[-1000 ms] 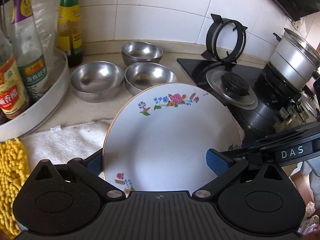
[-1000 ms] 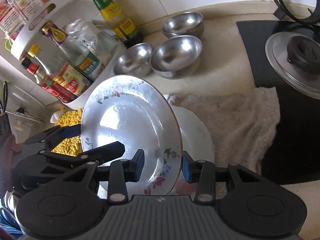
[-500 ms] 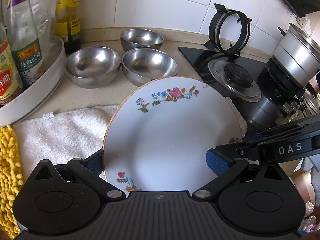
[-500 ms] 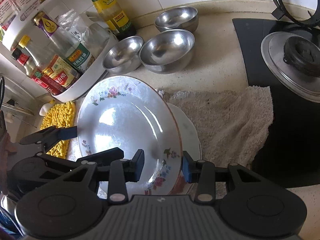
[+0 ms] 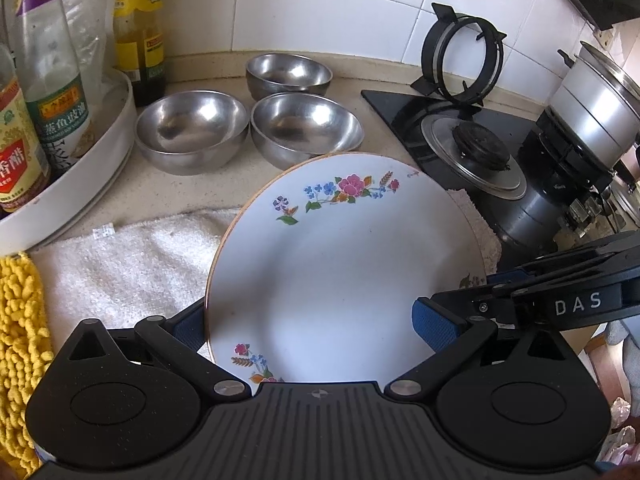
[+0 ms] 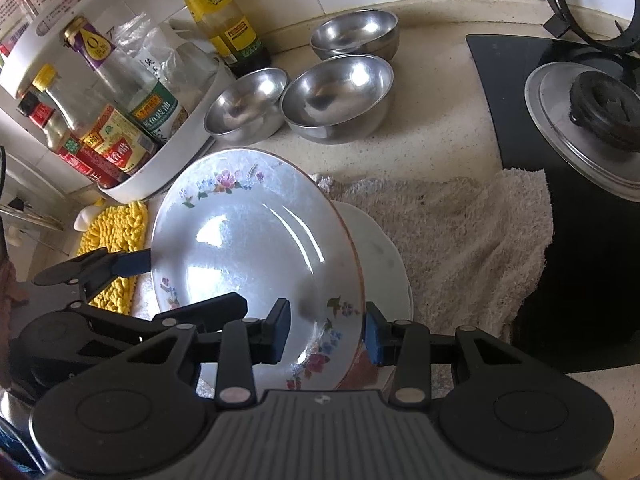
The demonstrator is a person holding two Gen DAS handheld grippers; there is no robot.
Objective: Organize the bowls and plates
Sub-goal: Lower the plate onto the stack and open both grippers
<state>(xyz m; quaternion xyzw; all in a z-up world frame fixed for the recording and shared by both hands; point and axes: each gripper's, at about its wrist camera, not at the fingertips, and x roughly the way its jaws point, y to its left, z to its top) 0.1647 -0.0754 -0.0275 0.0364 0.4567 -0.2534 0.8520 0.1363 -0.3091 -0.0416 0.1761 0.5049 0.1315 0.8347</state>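
Holding: you have the white round china plate with floral sprays up off the countertop, tilted, its face towards the left side of the worktop.
Right gripper: narrowly parted and closed on the plate's near rim, one blue pad on the face and the other against the back.
Left gripper: spread wide, with the plate running slantwise between its fingers; the left pad sits behind the rim and the right pad lies over the face. I cannot tell whether they press on it.
Below: a plain white plate lies flat on the beige terry towel, which covers the countertop's front middle up to the black glass hob.
Bowls: three round stainless-steel bowls stand close together at the countertop's back edge, upright and unstacked.
Left end: a white round tray of sauce bottles, with a yellow chenille mat near the front edge.
Hob: a steel pot sits on the far burner.
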